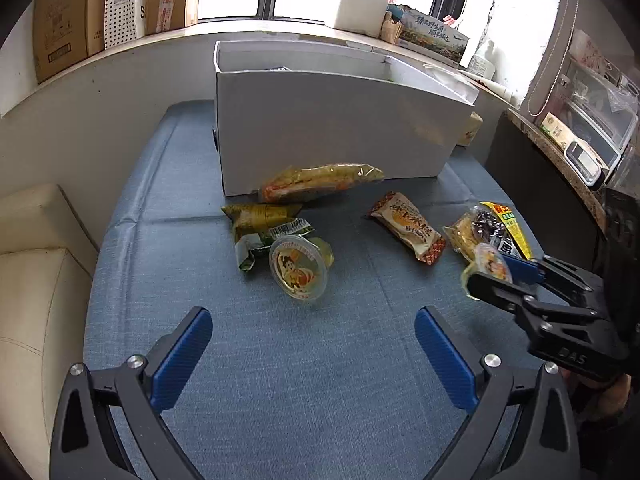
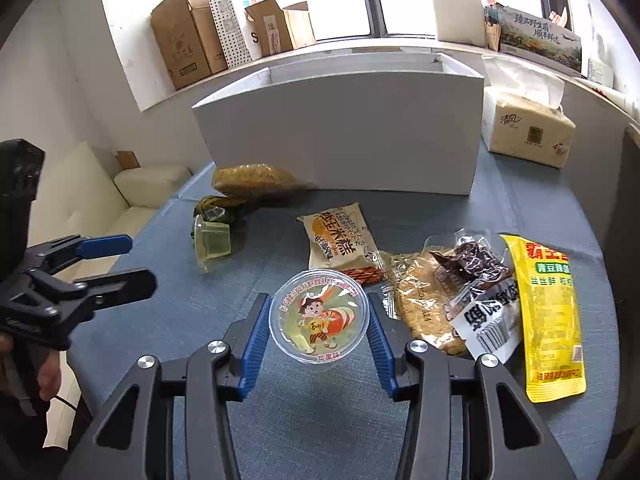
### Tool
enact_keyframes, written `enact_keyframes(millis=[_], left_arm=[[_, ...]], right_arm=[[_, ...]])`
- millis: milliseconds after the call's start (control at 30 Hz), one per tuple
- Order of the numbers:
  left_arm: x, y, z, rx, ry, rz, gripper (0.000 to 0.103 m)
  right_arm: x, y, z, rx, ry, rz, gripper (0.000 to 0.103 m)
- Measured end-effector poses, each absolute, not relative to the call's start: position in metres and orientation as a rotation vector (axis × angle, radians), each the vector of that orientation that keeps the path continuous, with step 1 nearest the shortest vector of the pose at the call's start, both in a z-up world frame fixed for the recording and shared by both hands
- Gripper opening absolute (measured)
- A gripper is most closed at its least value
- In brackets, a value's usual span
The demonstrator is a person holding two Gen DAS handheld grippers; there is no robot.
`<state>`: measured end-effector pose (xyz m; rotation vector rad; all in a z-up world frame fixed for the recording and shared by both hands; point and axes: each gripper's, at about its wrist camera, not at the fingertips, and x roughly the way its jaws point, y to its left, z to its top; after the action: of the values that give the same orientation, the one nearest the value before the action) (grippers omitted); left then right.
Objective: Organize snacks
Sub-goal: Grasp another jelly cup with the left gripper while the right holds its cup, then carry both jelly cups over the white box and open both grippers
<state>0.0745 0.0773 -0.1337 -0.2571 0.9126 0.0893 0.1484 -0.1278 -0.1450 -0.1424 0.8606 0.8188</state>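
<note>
Fingers (image 2: 256,336) of the right gripper (image 2: 318,334), padded in blue, press against both sides of a jelly cup (image 2: 319,317) with a cartoon lid, gripping it just above the blue cloth-covered surface (image 2: 320,420). Just right of that cup lie a beige cracker pack (image 2: 424,304), a dark dried-fruit packet (image 2: 472,262) resting on it, and a yellow green-pea bag (image 2: 548,320) beyond them. A brown rice-cake wrapper (image 2: 340,240) sits just behind the held cup. Farther left, a second jelly cup (image 1: 298,270) lies tipped on its side, touching a green leaf-wrapped packet (image 1: 260,220). Behind these, a long clear-wrapped snack (image 1: 320,182) leans against the front wall of a white open box (image 1: 340,128), which stands at the back of the surface. The left gripper (image 1: 312,360) hangs above bare cloth near the tipped cup, its fingers (image 1: 182,360) spread wide with nothing between them. A tissue pack (image 2: 528,128) stands beside the box's right end, and cardboard cartons (image 2: 188,36) line the window ledge behind. A cream sofa (image 1: 32,280) borders the surface on the left.
</note>
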Motion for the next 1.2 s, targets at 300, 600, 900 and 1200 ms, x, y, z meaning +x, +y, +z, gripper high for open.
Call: enact_keyframes(millis=[300,600,900,1200], left_arm=[[0.122,0.079,-0.156,-0.237,0.958,0.09,0.103],[0.149,0.078,-0.171,-0.192,0.993,0.198,0.078],[0.13,0.082,-0.16,-0.242,0.949,0.154,0.051],[0.087,0.076,-0.112,-0.243,0.841,0.106,0.051]], right_arm=[[0.139,-0.152,-0.122,-0.08,0.814,0.818,0.051],[0.142,-0.16,-0.127,-0.038,0.835,0.804,0.051],[0.14,-0.161,-0.129,-0.025,0.835,0.805,0.051],[0.136,-0.158,-0.126,-0.032,0.83,0.822,0.051]])
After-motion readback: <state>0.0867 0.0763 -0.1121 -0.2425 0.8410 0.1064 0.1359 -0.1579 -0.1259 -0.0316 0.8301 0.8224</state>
